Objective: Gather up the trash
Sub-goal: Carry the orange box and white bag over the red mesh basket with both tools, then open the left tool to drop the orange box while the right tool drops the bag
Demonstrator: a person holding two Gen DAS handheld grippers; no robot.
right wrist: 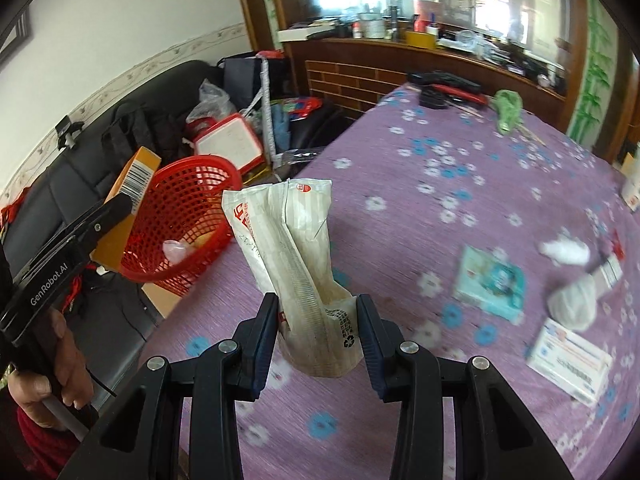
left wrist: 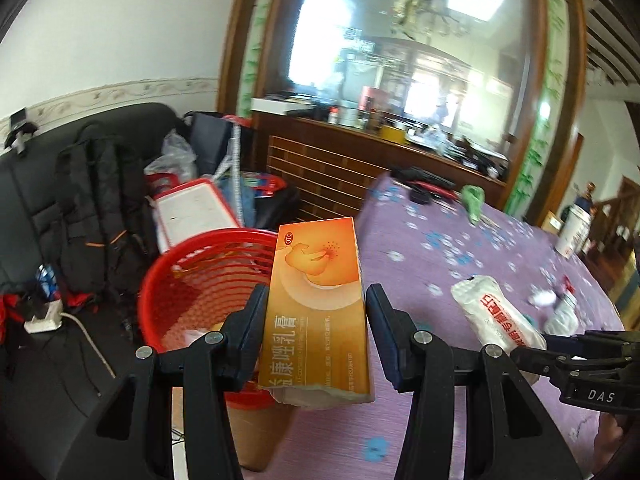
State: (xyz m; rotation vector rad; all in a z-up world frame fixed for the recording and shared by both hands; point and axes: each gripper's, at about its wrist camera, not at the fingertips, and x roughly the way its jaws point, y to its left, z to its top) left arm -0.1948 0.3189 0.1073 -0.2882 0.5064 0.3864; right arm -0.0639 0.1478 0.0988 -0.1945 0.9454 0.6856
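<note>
The left gripper [left wrist: 316, 320] has its jaws parted, only the left pad touching what sits between them. The right gripper [right wrist: 316, 328] is closed on its load. The left hand [right wrist: 48, 376] wraps the left gripper's handle.

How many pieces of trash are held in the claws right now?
2. The orange box sits between the left claw fingers beside the red basket; the white wrapper is in the right claw over the table.
</note>
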